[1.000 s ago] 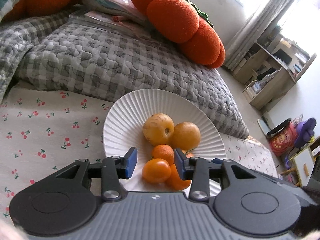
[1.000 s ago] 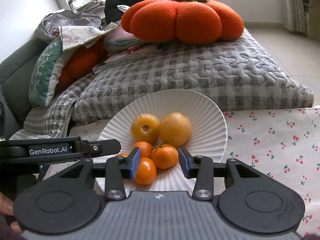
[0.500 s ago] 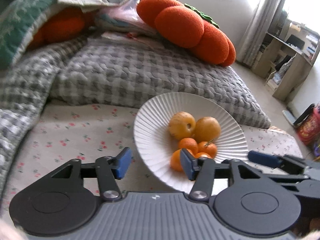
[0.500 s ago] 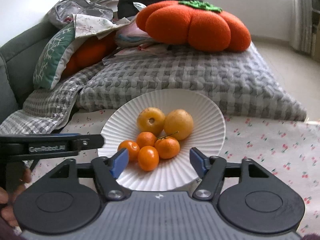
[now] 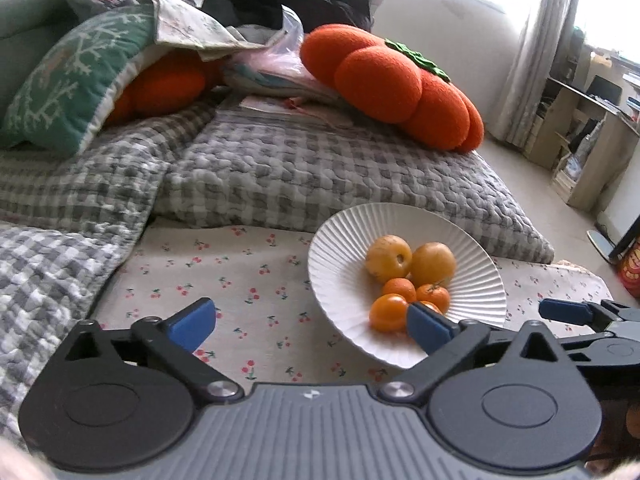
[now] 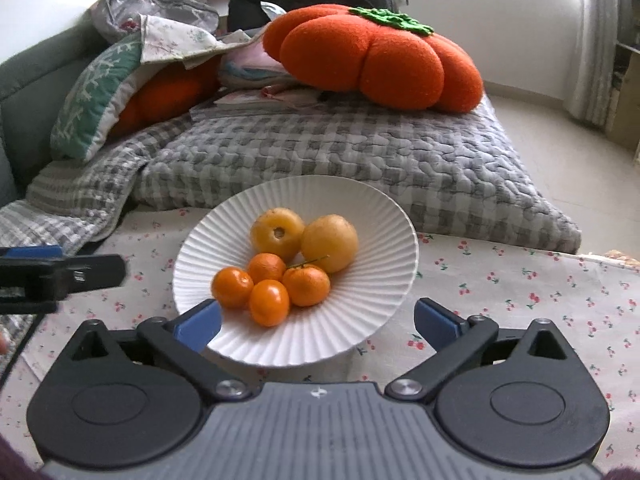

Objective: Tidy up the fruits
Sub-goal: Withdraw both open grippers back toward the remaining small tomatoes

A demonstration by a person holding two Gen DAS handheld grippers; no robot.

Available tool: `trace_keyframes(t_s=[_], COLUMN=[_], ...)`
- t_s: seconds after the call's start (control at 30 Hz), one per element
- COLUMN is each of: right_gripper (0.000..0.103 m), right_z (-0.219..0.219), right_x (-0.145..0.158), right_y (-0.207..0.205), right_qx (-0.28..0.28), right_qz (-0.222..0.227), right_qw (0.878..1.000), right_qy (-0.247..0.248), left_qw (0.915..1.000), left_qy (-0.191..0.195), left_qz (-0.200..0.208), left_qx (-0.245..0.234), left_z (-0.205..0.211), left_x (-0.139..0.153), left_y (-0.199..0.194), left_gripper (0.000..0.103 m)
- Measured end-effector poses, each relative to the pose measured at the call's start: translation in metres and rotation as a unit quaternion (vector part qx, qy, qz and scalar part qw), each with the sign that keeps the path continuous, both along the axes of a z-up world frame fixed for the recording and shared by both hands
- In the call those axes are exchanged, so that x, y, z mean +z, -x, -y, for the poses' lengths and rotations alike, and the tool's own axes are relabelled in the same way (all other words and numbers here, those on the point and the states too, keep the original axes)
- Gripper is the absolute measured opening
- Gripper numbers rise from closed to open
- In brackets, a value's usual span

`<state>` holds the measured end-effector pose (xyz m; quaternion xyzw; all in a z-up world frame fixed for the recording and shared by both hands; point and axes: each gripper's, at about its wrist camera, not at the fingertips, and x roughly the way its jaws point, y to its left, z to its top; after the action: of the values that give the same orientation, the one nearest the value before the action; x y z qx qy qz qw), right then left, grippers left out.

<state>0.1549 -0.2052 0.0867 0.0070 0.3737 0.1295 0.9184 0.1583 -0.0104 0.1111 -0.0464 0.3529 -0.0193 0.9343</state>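
A white ribbed plate stands on a cherry-print cloth and holds two yellow fruits and several small oranges. My right gripper is open and empty, just in front of the plate's near rim. My left gripper is open and empty, to the left of the plate, with its right finger at the plate's near edge. The right gripper also shows in the left wrist view, and the left gripper shows in the right wrist view.
The cherry-print cloth covers the surface around the plate. A grey checked quilt lies behind it with an orange pumpkin cushion and a green pillow on top. Shelves stand at the right.
Both grippers have opened wide and pulled back from the plate. The left gripper has moved left, so the plate now sits to its right. The oranges lie loose on the plate.
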Motion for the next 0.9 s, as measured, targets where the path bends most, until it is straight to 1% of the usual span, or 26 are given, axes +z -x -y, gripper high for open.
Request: trace_keyframes(t_s=[0.07, 0.17, 0.23, 0.33, 0.4, 0.57, 0.63, 0.7, 0.73, 0.77, 0.8, 0.83, 0.9], right_gripper=[0.103, 0.103, 0.103, 0.103, 0.103, 0.103, 0.103, 0.103, 0.103, 0.103, 0.103, 0.103, 0.103], right_z=[0.002, 0.007, 0.010, 0.010, 0.009, 0.004, 0.002, -0.001, -0.005, -0.009, -0.011, -0.013, -0.018], right_x=[0.000, 0.003, 0.006, 0.009, 0.008, 0.010, 0.013, 0.017, 0.018, 0.018, 0.018, 0.018, 0.017], right_y=[0.001, 0.002, 0.005, 0.009, 0.012, 0.021, 0.027, 0.035, 0.038, 0.040, 0.042, 0.045, 0.053], right_qx=[-0.005, -0.015, -0.020, -0.021, -0.015, 0.003, 0.011, 0.022, 0.029, 0.040, 0.051, 0.057, 0.068], right_qz=[0.001, 0.003, 0.007, 0.016, 0.018, 0.023, 0.029, 0.046, 0.047, 0.039, 0.030, 0.024, 0.023], right_qw=[1.000, 1.000, 1.000, 1.000, 1.000, 1.000, 1.000, 0.999, 0.998, 0.998, 0.998, 0.998, 0.997], right_qy=[0.004, -0.007, -0.014, -0.013, -0.006, -0.003, -0.005, -0.010, -0.002, 0.003, -0.001, -0.006, 0.000], left_qw=[1.0000, 0.9999, 0.9998, 0.9988, 0.9979, 0.9953, 0.9939, 0.9915, 0.9904, 0.9891, 0.9878, 0.9875, 0.9897], left_qy=[0.001, 0.000, -0.010, -0.039, -0.052, -0.071, -0.081, -0.098, -0.106, -0.115, -0.123, -0.125, -0.113], left_qz=[-0.001, -0.002, -0.001, 0.004, 0.012, 0.032, 0.042, 0.050, 0.055, 0.062, 0.069, 0.072, 0.067], left_qx=[0.004, 0.013, 0.020, 0.031, 0.038, 0.056, 0.062, 0.069, 0.070, 0.069, 0.066, 0.063, 0.056], left_z=[-0.002, -0.006, -0.009, -0.012, -0.014, -0.017, -0.018, -0.017, -0.017, -0.016, -0.016, -0.017, -0.021], left_x=[0.003, 0.005, 0.007, 0.010, 0.013, 0.024, 0.028, 0.032, 0.033, 0.034, 0.035, 0.035, 0.036], left_y=[0.004, 0.008, 0.013, 0.019, 0.025, 0.042, 0.050, 0.057, 0.060, 0.065, 0.070, 0.074, 0.084], left_gripper=[0.096, 0.096, 0.096, 0.096, 0.096, 0.096, 0.096, 0.096, 0.096, 0.096, 0.096, 0.096, 0.096])
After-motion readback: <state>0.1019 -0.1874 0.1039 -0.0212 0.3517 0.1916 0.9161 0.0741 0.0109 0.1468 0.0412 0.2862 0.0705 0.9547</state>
